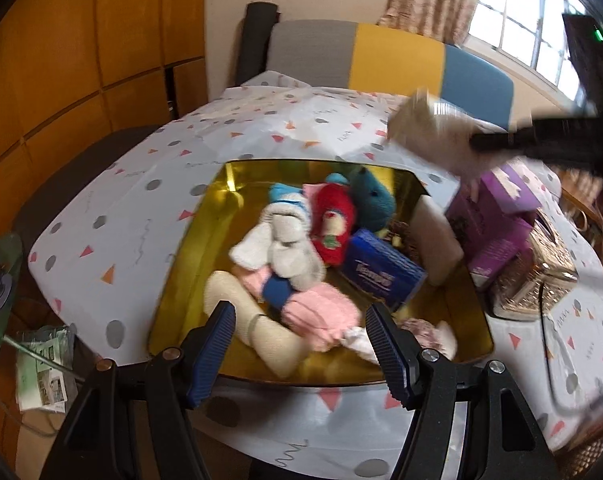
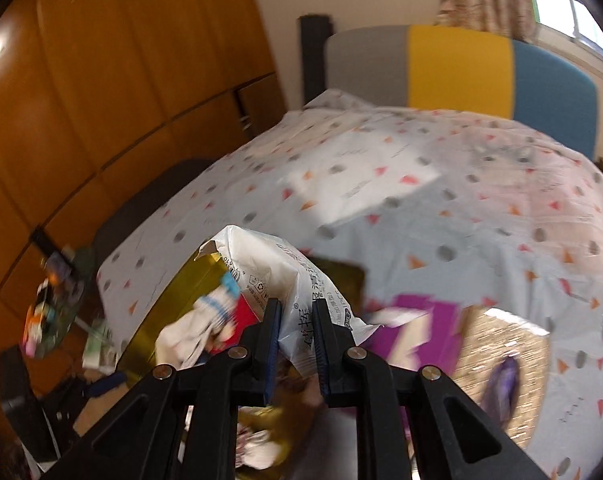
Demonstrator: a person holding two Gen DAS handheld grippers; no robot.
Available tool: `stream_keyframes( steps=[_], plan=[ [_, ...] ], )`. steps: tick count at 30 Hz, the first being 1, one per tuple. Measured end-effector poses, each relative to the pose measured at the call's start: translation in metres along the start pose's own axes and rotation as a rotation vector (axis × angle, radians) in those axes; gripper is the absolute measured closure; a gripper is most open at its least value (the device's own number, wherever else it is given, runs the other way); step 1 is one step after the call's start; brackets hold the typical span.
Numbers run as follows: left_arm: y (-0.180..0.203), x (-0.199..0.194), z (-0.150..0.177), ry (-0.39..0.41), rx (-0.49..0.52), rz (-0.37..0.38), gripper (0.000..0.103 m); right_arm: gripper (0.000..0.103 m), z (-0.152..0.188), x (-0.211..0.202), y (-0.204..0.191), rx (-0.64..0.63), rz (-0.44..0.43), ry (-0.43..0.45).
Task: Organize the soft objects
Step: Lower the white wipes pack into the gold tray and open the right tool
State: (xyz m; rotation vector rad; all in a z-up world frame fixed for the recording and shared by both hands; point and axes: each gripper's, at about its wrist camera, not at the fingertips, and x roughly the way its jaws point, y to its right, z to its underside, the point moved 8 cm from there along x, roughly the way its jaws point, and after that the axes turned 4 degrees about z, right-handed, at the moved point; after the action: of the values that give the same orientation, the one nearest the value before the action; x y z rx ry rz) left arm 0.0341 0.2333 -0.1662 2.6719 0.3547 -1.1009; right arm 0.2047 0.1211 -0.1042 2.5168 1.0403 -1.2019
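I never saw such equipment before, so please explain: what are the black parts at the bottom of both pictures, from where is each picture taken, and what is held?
They are handheld two-finger grippers, each carrying its own camera. The left view looks past the open left gripper at a gold tray of soft toys, socks and a blue tissue pack on a patterned tablecloth. The right view shows the right gripper shut on a white plastic packet, lifted above the table.
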Motion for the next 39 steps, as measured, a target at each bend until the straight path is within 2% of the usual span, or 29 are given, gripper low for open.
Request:
stream_keyframes(
  steps=[5, 10, 13, 19, 23, 25, 29, 33, 36, 39],
  plan=[
    [-0.024, -0.001, 0.0, 0.003, -0.051, -0.033, 0.035, 0.089, 0.034, 0.032, -0.033, -0.054, -0.023, -0.077],
    [-0.039, 0.001, 0.002, 0.002, -0.089, -0.053, 0.035, 0.089, 0.061, 0.059, -0.053, -0.107, 0.013, -0.125],
    [-0.039, 0.003, 0.0, 0.002, -0.091, -0.054, 0.035, 0.089, 0.072, 0.074, -0.058, -0.157, 0.081, -0.143],
    [-0.031, 0.001, -0.009, 0.015, -0.081, -0.053, 0.025, 0.089, 0.088, 0.107, -0.051, -0.202, 0.206, -0.205],
    [-0.025, -0.004, -0.013, 0.039, -0.069, -0.055, 0.02, 0.086, 0.093, 0.103, -0.051, -0.181, 0.163, -0.193],
    [-0.023, -0.005, -0.014, 0.046, -0.067, -0.055, 0.017, 0.075, 0.094, 0.096, -0.049, -0.167, 0.152, -0.179],
    [-0.021, -0.009, -0.014, 0.056, -0.067, -0.069, 0.009, 0.066, 0.091, 0.073, -0.052, -0.158, 0.162, -0.115],
    [-0.014, -0.014, -0.015, 0.072, -0.067, -0.063, 0.0, 0.062, 0.09, 0.047, -0.051, -0.136, 0.196, -0.05],
    [-0.005, -0.017, -0.015, 0.078, -0.059, -0.053, 0.0, 0.055, 0.091, 0.029, -0.043, -0.091, 0.25, 0.001],
    [0.009, -0.018, -0.012, 0.074, -0.038, -0.034, 0.0, 0.054, 0.094, 0.009, -0.03, -0.038, 0.319, 0.046]
  ],
)
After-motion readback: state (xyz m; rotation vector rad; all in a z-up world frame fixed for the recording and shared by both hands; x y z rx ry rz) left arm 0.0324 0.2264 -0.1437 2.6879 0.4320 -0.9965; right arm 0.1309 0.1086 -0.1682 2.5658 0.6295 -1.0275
